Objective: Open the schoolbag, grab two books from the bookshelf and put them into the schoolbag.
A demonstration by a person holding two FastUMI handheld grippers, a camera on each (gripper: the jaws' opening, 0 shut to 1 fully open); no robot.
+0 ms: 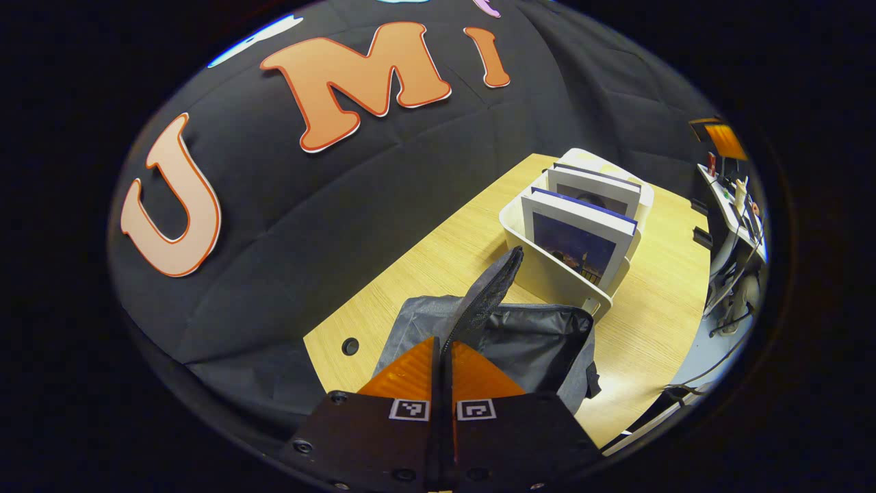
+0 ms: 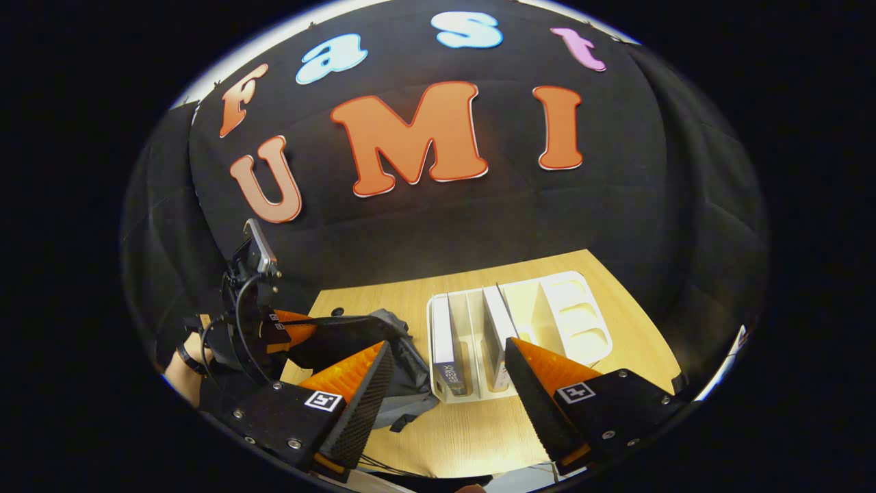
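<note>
A grey-and-black schoolbag (image 1: 540, 339) lies on the wooden table (image 1: 424, 267). My left gripper (image 1: 443, 340) is shut on its flap (image 1: 489, 291) and holds that edge lifted, so the dark inside shows. Behind the bag stands a white bookshelf (image 1: 547, 274) with two upright books, a front book (image 1: 582, 243) and a rear book (image 1: 592, 192). In the right gripper view, my right gripper (image 2: 446, 346) hangs open just above the bookshelf (image 2: 575, 315), over the left book (image 2: 443, 329) and next to the second book (image 2: 496, 318). At the left, the left gripper (image 2: 301, 330) holds the schoolbag (image 2: 410, 370).
A hand (image 2: 179, 373) holds the left gripper. There is a round cable hole (image 1: 350, 346) in the table near the bag. Past the table's right edge stands a cluttered desk (image 1: 732, 205). The bookshelf's two right slots (image 2: 582, 322) hold nothing.
</note>
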